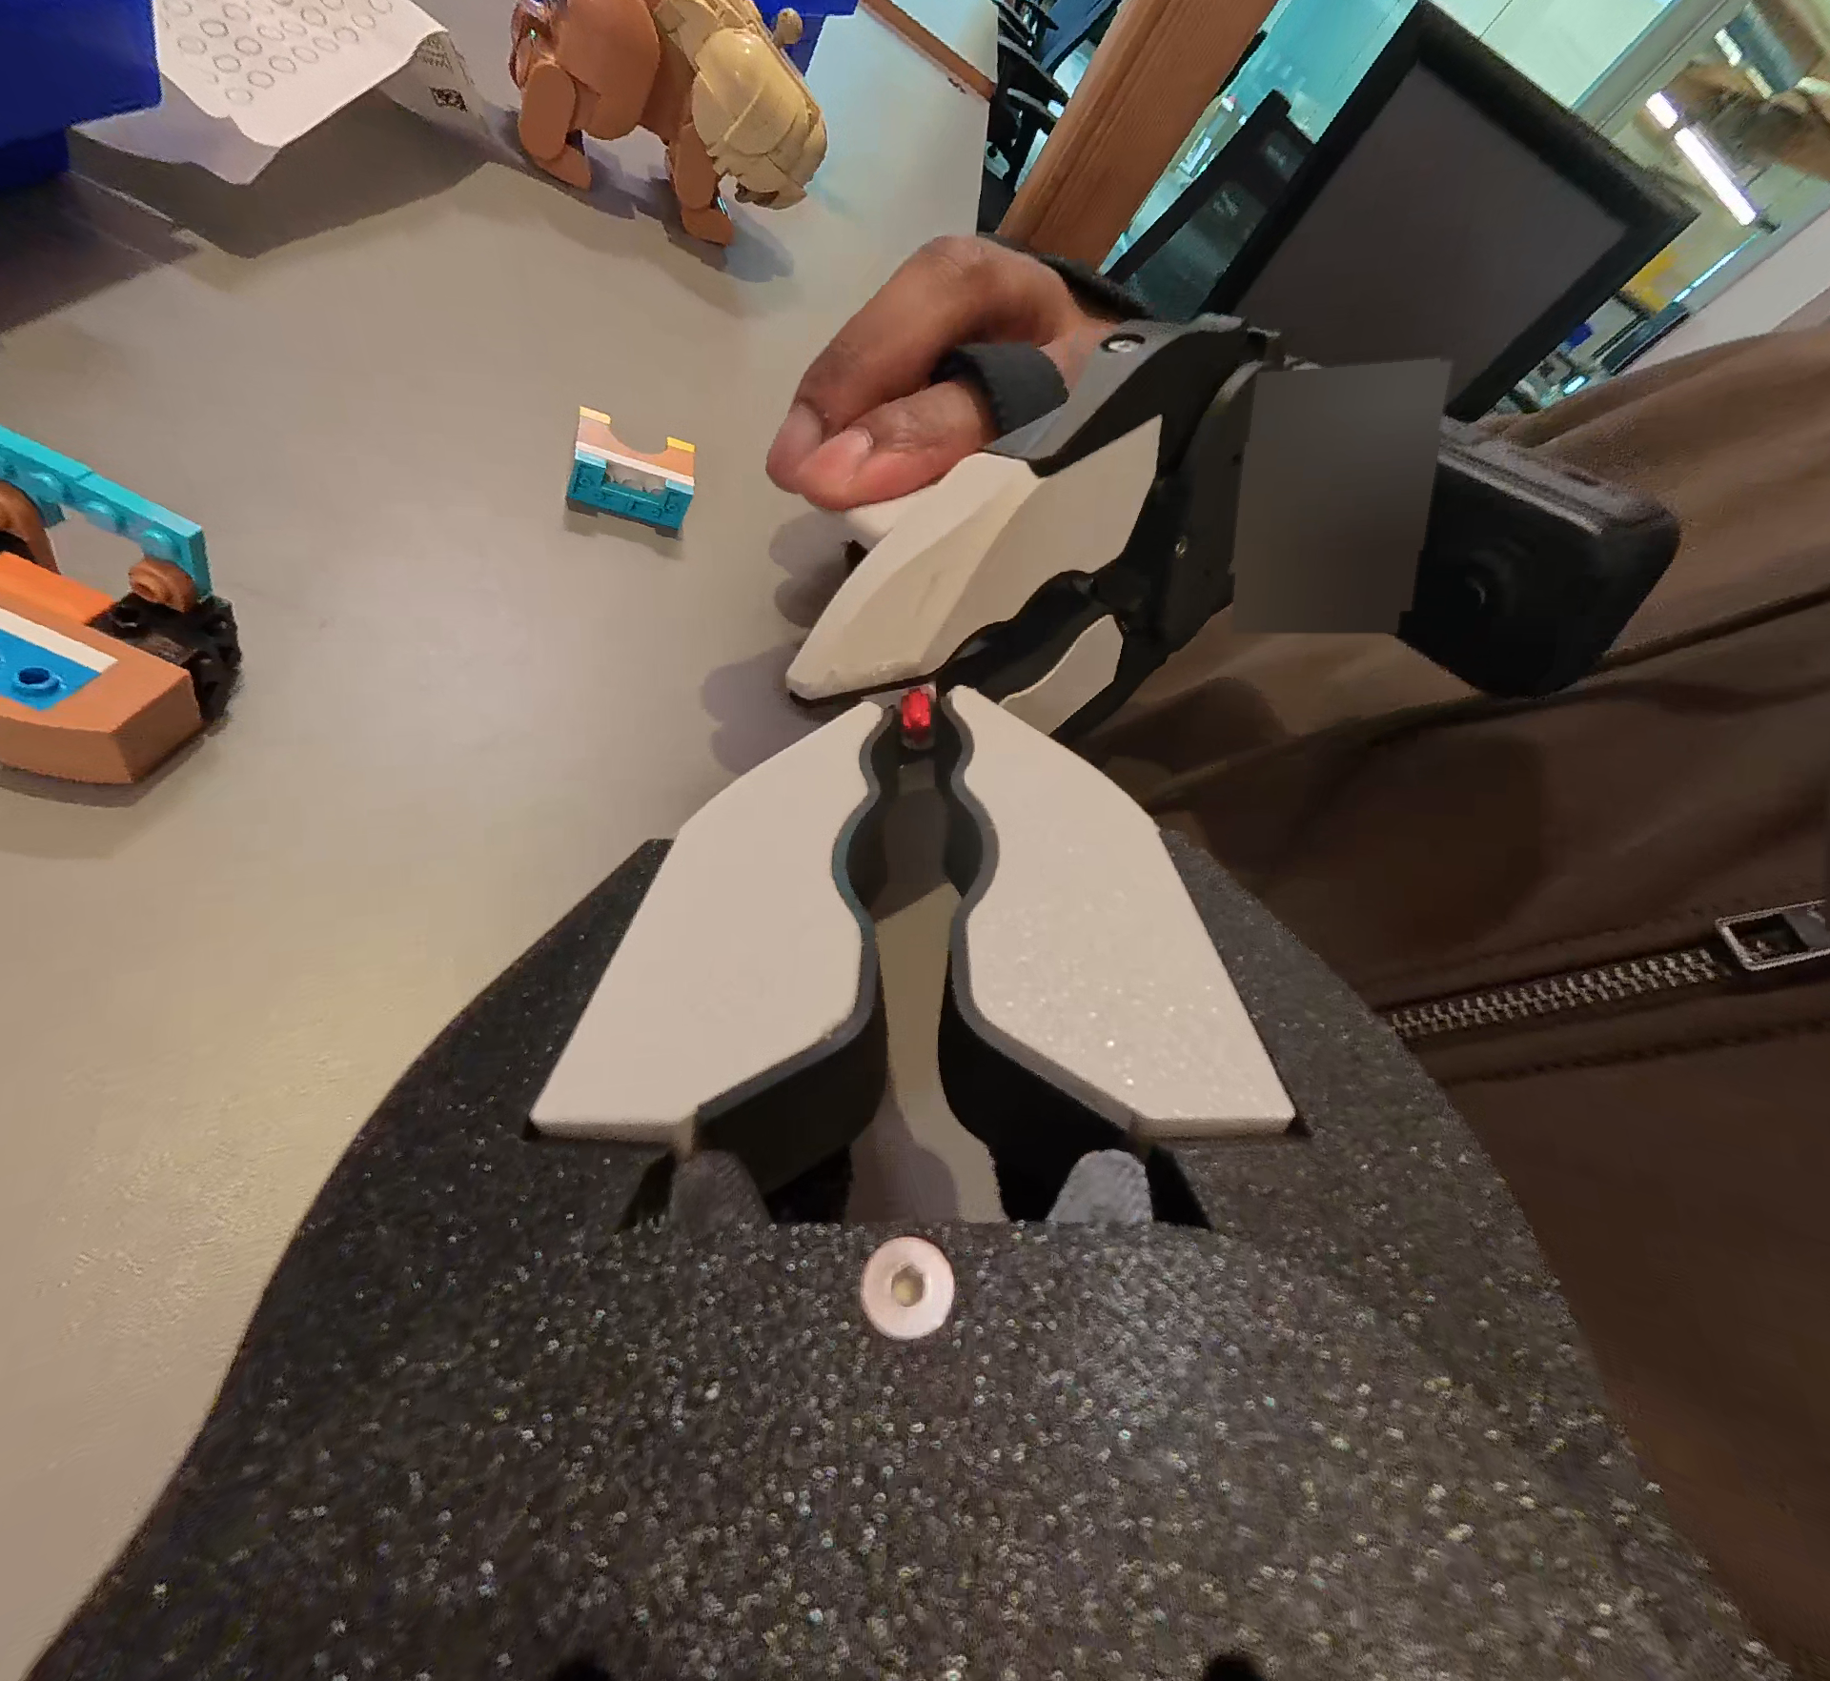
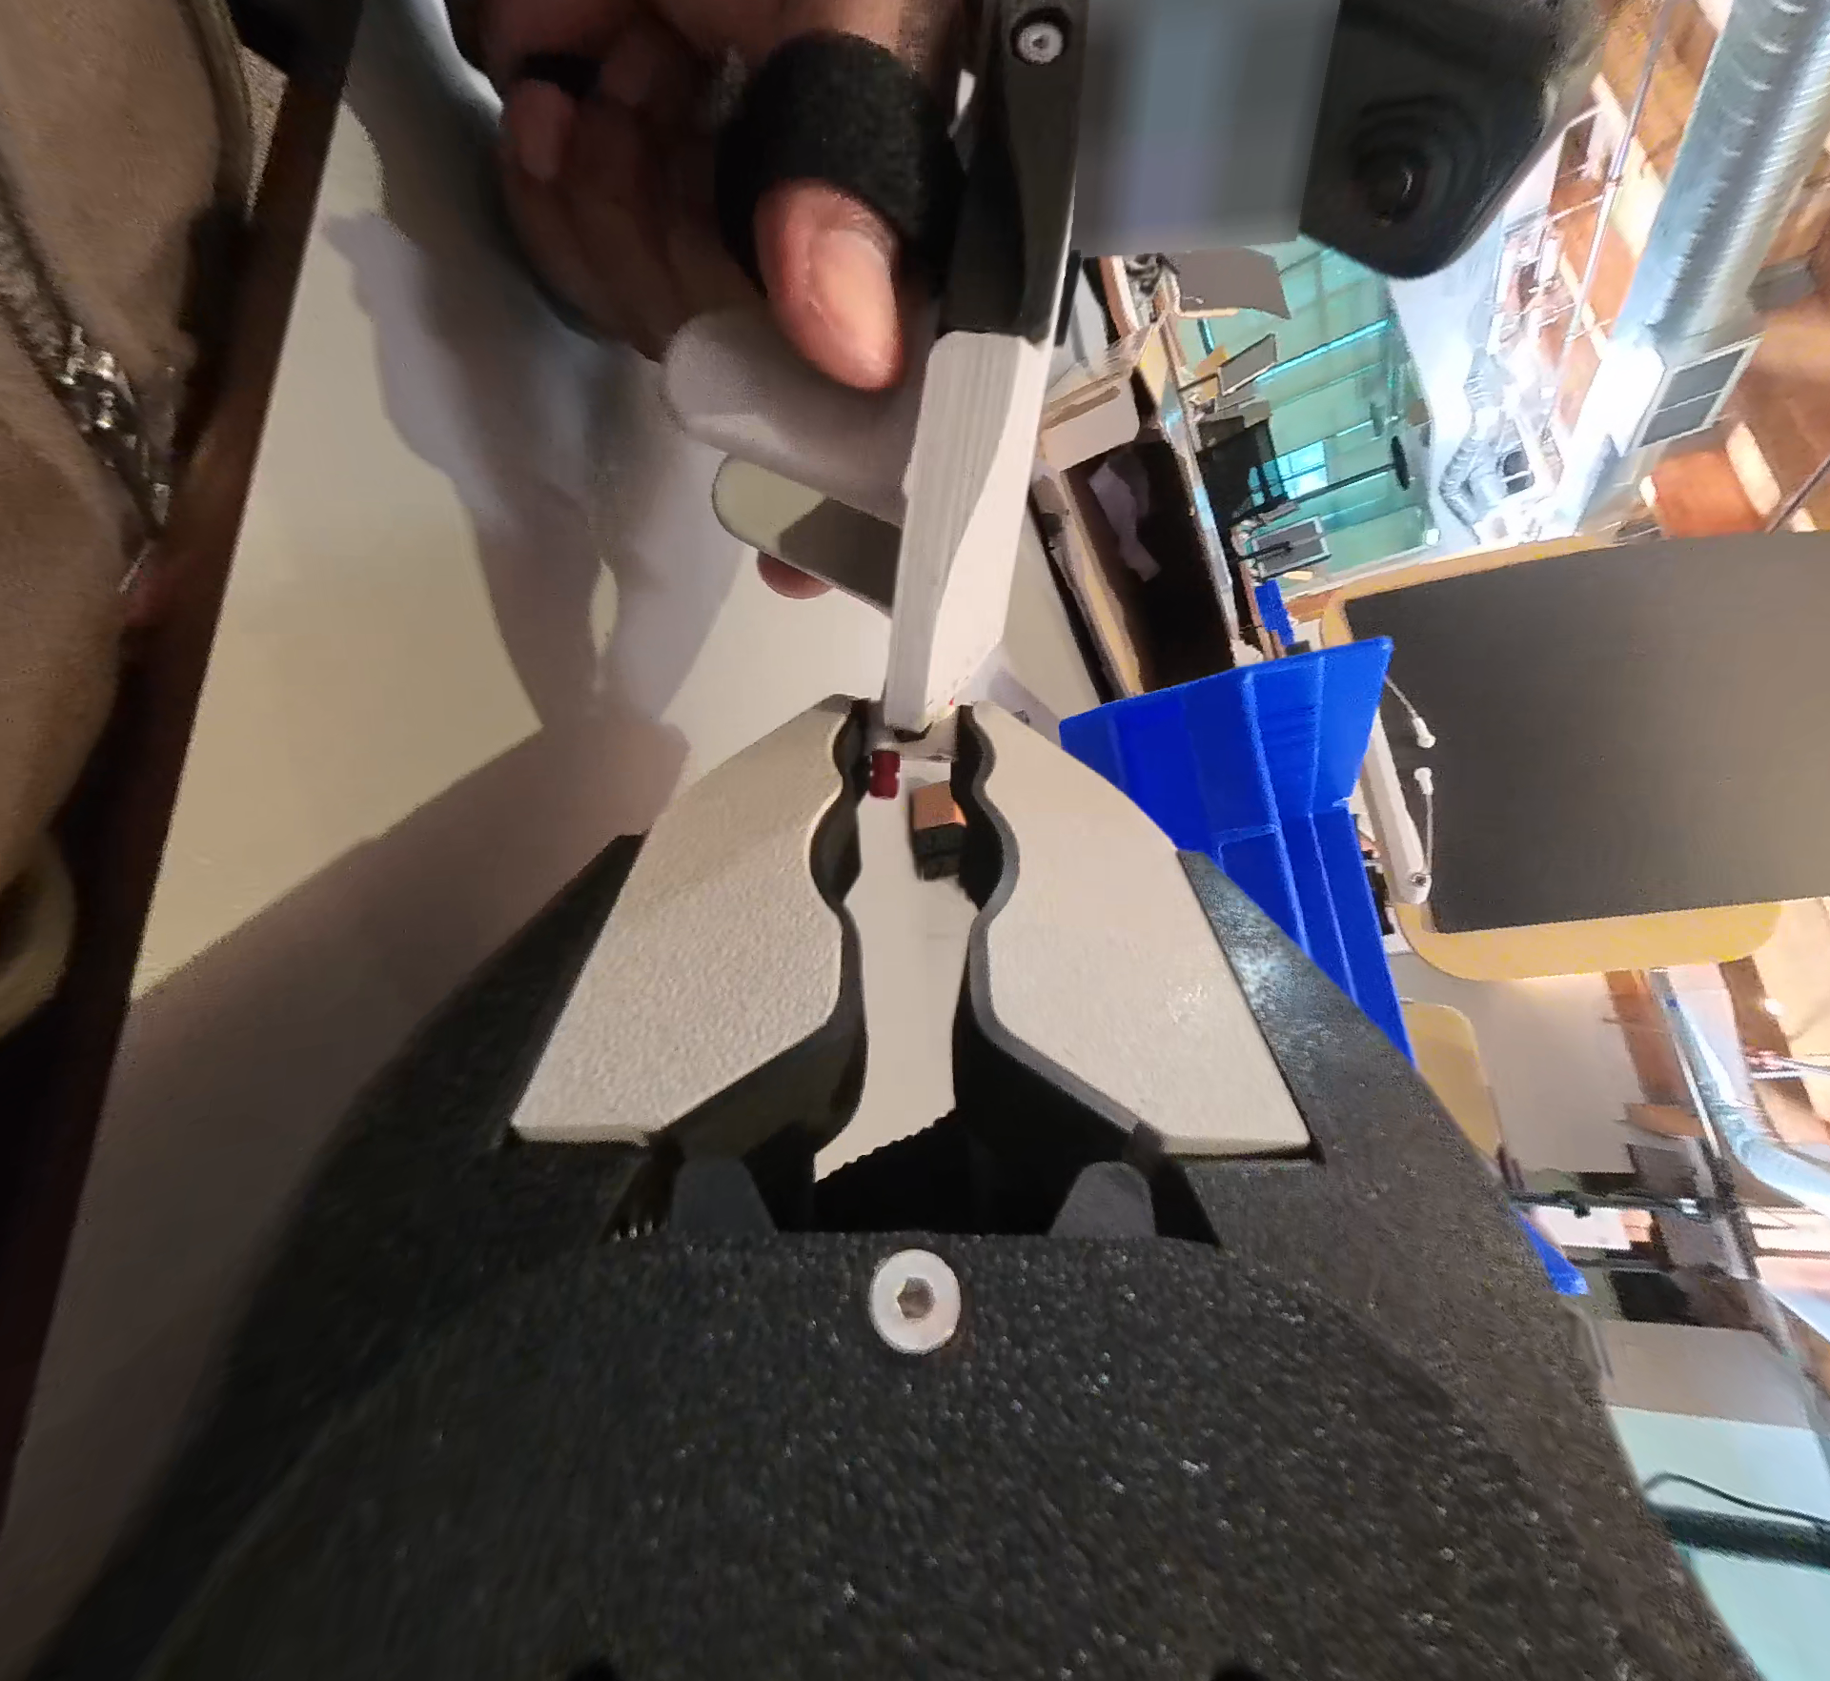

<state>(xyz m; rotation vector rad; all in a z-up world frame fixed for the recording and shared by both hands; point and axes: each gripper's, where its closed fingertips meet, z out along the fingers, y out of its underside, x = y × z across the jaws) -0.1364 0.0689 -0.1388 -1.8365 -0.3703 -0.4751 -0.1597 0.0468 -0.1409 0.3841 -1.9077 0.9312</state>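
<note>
My left gripper (image 1: 916, 705) is shut on a small red piece (image 1: 916, 715) at its fingertips, above the grey table (image 1: 396, 742). My right gripper (image 1: 842, 688) comes in from the right, held by a hand (image 1: 891, 406), and its tips meet the left's at that piece. In the right wrist view my right gripper (image 2: 913, 728) stands narrowly closed around the red piece (image 2: 881, 772) and a white bit beside it. The left gripper's finger (image 2: 956, 544) comes down from above onto them. A small brown piece (image 2: 936, 827) shows between the right fingers; whether it lies on the table is unclear.
On the table lie a brown and tan brick animal (image 1: 673, 79), a small teal and white brick block (image 1: 634, 485), a teal and orange brick build (image 1: 89, 653) and a printed sheet (image 1: 267, 0). Blue bins (image 2: 1268, 792) stand behind. A dark monitor (image 1: 1436, 247) and a person's brown jacket (image 1: 1485, 841) are at the right. The grippers are tip to tip, or close to it.
</note>
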